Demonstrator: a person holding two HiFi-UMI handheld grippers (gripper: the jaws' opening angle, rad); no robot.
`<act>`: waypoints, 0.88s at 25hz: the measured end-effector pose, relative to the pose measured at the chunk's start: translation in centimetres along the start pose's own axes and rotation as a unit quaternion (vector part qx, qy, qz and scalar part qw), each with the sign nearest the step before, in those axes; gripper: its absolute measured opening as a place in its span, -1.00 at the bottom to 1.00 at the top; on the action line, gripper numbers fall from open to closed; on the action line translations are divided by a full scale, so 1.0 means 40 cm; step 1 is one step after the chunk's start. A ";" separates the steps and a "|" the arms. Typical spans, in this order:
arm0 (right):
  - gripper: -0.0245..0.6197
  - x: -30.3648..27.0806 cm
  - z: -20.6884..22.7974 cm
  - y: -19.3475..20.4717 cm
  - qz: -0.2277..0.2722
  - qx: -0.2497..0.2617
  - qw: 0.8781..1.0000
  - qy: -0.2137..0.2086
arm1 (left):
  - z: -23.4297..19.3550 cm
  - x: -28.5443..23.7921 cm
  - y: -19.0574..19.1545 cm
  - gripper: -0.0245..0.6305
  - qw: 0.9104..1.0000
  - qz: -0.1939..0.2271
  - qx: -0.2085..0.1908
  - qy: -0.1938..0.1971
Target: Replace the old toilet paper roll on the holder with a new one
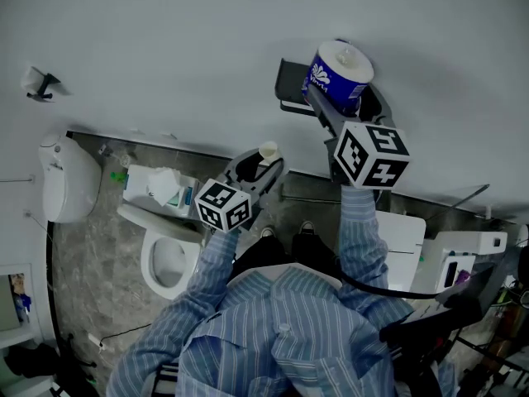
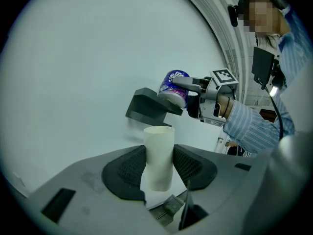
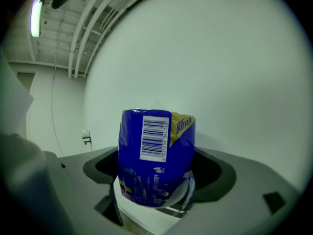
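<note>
Two striped sleeves (image 1: 364,230) reach forward from the person, each ending in a gripper. The left gripper (image 1: 263,165) is the nearer one, held lower and to the left. Its jaws are clamped on an empty cardboard tube (image 2: 159,153), which stands upright between the dark pads, its open top just clear of them. In the head view the same tube (image 1: 268,150) shows as a pale ring at the gripper's tip, above the toilet (image 1: 169,259) and the tissue box (image 1: 161,187) resting on its tank far below.

Farther out and higher, the right gripper (image 1: 331,98) grips the new toilet paper roll (image 3: 155,155), wrapped in blue with a barcode label facing the camera. The pads press the wrapper on both sides, and loose plastic hangs at the bottom. Seen from the left gripper view, this roll (image 2: 173,84) sits at the upper right edge of the dark holder (image 2: 149,106); whether it touches cannot be told. The holder (image 1: 291,85) is fixed to the pale wall (image 1: 165,48), where a small hook (image 1: 39,83) is mounted well off to the left.
</note>
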State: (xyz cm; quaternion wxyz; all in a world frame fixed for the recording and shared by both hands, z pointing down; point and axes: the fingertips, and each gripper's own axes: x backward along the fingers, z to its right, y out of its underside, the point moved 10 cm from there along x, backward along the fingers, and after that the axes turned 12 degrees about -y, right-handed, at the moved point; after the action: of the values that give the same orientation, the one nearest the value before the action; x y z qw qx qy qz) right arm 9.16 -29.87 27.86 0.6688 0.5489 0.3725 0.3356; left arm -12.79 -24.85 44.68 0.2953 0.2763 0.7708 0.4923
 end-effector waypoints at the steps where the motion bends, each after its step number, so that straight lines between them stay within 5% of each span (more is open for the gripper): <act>1: 0.47 0.012 0.001 -0.002 0.008 -0.006 1.000 -0.004 | 0.002 -0.004 0.000 -0.39 1.000 0.000 0.000 0.002; 8: 0.46 0.127 0.043 -0.010 0.069 -0.086 0.993 -0.042 | 0.047 -0.048 0.006 -0.39 1.000 -0.005 0.003 0.024; 17: 0.46 0.238 0.118 0.047 0.078 -0.131 0.988 -0.021 | 0.103 -0.111 0.011 -0.39 0.999 -0.008 0.008 0.049; 22: 0.46 0.287 0.168 0.120 0.086 -0.204 0.975 -0.021 | 0.117 -0.129 0.020 -0.39 0.999 -0.012 0.009 0.050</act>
State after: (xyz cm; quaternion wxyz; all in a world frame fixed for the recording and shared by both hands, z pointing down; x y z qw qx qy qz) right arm 20.49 -22.43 31.90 0.7430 0.4377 0.2338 0.4492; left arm -5.82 -25.47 44.75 0.2595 0.2444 0.7926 0.4947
